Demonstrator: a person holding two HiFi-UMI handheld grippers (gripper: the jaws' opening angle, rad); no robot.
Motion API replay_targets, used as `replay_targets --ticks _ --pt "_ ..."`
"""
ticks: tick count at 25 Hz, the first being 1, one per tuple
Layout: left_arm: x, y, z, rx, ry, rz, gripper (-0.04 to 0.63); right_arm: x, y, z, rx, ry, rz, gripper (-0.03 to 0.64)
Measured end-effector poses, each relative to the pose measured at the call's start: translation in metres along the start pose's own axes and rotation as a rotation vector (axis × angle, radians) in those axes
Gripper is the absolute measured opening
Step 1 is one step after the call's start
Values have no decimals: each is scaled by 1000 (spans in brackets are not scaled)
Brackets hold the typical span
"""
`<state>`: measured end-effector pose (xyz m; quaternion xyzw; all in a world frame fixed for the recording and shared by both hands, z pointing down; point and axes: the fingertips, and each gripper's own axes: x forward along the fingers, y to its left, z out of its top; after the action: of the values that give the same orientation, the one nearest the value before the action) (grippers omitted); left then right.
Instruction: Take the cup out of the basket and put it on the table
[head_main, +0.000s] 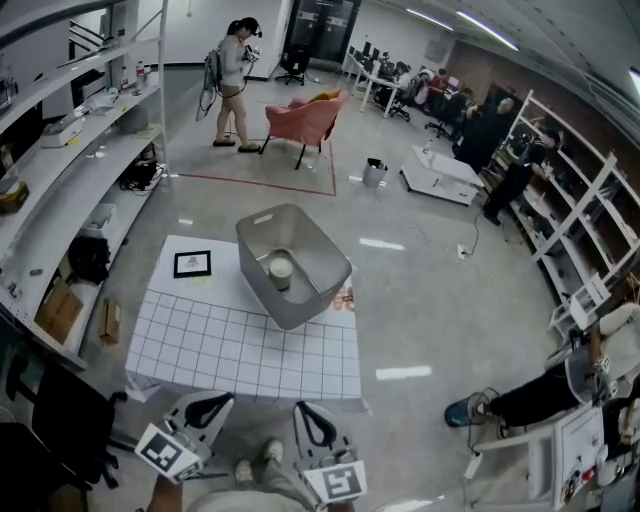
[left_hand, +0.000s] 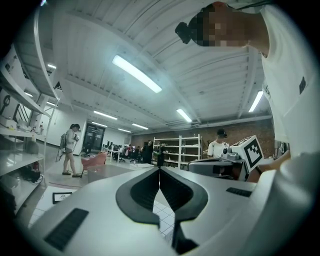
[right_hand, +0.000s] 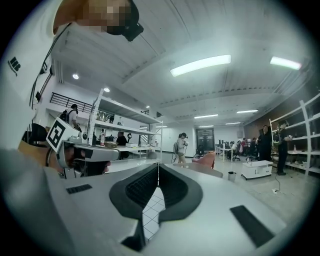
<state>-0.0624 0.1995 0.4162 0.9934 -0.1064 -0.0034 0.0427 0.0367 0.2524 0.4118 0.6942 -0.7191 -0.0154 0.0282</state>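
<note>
- Cup (head_main: 281, 270): pale, upright on the floor of the basket, near its middle and apart from the walls. Not yet lifted.
- Basket (head_main: 312, 252): grey, deep, open-topped. It stands on the far right part of the table.
- Table (head_main: 230, 345): covered with a white grid cloth. The near half is bare, and a small framed picture (head_main: 192, 264) lies to the left of the basket.
- Left gripper (head_main: 207, 404): jaws pressed together with nothing between them, held level short of the table's near edge.
- Right gripper (head_main: 316, 420): likewise closed and empty, beside the left one and well apart from the basket.
- Step in hand (judged): the approach.
- Handling note:
  - Part the jaws before crossing the rim.
  - Tip the gripper down into the basket from above.
  - Close across the cup's wall.
  - Lift straight until the cup clears the rim.
  - Set it upright on bare cloth.
- Risk: the high walls may catch a level reach.
</note>
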Motion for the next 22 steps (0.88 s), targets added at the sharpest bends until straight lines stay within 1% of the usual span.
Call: replay_targets --ticks 3,7,14,18,22 --pt "19 5 4 13 -16 -2 9 12 -16 1 18 -19 17 9" --pt "43 13 6 16 -12 18 9 28 -36 3 39 -32 40 9" --pt "78 27 9 25 -13 56 9 52 -63 5 43 -56 94 9" --pt "94 31 17 46 -26 60 9 64 -78 6 53 -64 106 9" --pt "107 43 18 48 -19 72 9 78 -89 7 63 -68 112 9"
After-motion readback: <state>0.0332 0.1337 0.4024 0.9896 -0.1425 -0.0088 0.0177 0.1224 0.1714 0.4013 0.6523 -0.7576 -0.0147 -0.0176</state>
